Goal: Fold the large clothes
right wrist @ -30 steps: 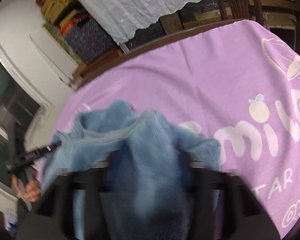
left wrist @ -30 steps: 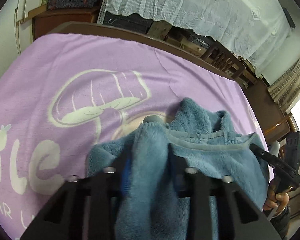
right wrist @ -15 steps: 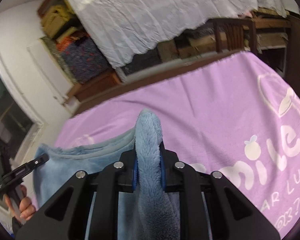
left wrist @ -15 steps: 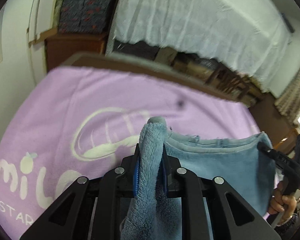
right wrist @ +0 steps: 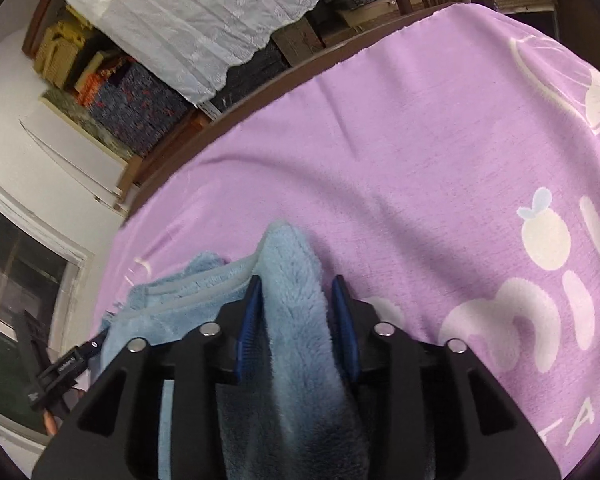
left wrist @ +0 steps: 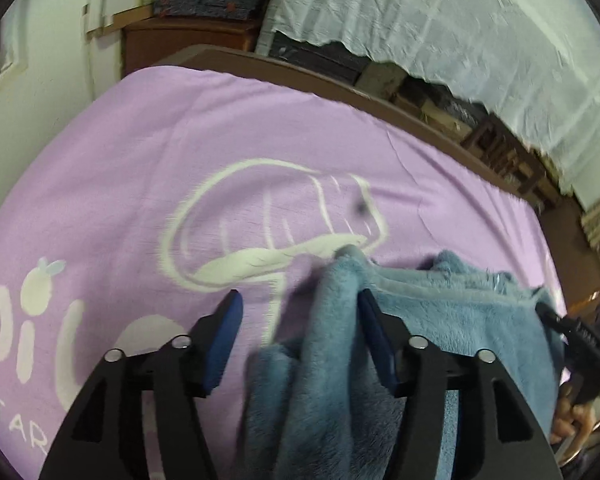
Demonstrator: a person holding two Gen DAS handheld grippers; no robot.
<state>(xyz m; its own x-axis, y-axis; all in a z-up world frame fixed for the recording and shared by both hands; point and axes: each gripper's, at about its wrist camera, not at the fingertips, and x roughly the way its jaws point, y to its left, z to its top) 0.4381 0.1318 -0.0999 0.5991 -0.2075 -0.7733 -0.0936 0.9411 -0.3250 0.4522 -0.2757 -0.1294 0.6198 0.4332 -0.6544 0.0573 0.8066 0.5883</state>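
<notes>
Here, low in both frames, the left gripper point(left wrist: 298, 338) gapes wide beside the blue fleece garment point(left wrist: 440, 320), while the right gripper point(right wrist: 298, 320) loosely straddles its fold over the purple blanket point(right wrist: 420, 160).

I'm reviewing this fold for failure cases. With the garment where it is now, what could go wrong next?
1. The left gripper has its jaws wide apart, and the garment lies against only one pad, so that corner may drop unevenly.
2. The right gripper's jaws are only partly closed around the fabric; pulling away could drag the bunched edge and undo the fold.
3. The fleece could shift the purple cloth.
</notes>
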